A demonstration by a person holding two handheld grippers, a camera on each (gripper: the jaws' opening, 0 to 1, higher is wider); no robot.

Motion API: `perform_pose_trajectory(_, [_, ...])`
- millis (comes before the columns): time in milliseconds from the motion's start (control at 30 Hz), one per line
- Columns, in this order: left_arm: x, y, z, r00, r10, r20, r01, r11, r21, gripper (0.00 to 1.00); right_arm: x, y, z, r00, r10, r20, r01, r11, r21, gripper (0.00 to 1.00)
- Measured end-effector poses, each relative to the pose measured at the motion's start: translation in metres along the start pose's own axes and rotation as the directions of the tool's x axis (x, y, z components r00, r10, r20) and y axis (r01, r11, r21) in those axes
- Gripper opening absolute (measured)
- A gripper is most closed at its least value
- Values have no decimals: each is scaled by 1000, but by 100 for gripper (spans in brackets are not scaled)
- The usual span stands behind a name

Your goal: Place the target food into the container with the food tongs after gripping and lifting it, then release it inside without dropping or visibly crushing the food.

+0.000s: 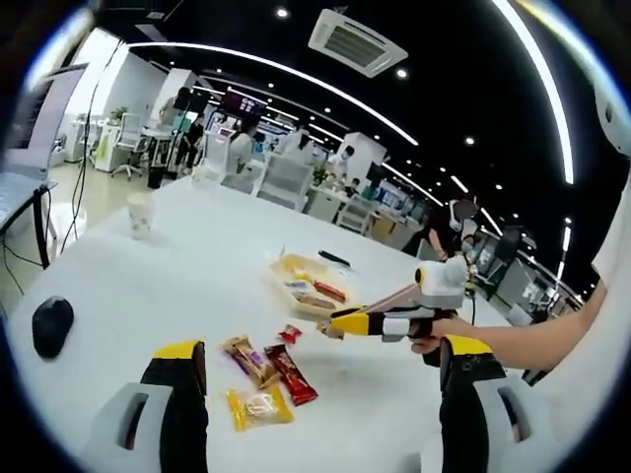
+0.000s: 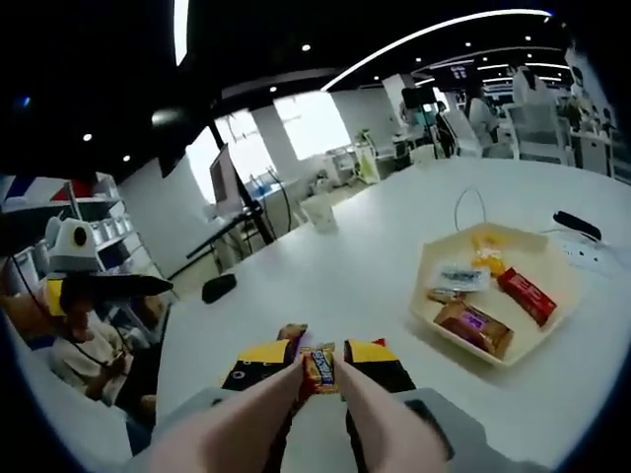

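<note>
Left gripper view shows the left gripper [image 1: 315,394] with jaws spread wide and holding nothing, above a yellow packet [image 1: 258,406] and red bar [image 1: 292,374] on the white table [image 1: 148,286]; right of them, the right gripper [image 1: 340,320] reaches toward the shallow cream hexagonal tray [image 1: 281,264]. Right gripper view reveals what that view hides: pink tongs [image 2: 296,414], clenched by the right gripper, pinch an orange-wrapped snack [image 2: 318,369], left of the tray. Slack pressure could drop it short; squeezing harder could crush it.
</note>
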State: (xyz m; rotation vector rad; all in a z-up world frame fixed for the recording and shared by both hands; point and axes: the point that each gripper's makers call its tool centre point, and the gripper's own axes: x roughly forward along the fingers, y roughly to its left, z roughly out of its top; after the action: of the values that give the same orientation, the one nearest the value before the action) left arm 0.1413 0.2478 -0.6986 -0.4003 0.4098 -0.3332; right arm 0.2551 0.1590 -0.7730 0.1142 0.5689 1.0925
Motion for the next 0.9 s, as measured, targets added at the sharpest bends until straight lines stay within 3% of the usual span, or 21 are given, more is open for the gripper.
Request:
perform_pose_trajectory(167, [1, -7, -2, 999, -24, -37, 25, 999, 35, 99, -4, 4, 2, 1000, 4, 6, -4, 1000, 29, 20])
perform_pose_trajectory(900, [9, -17, 3, 997, -65, -34, 67, 997, 45, 98, -21, 17, 28, 998, 6, 60, -8, 1000, 30, 20])
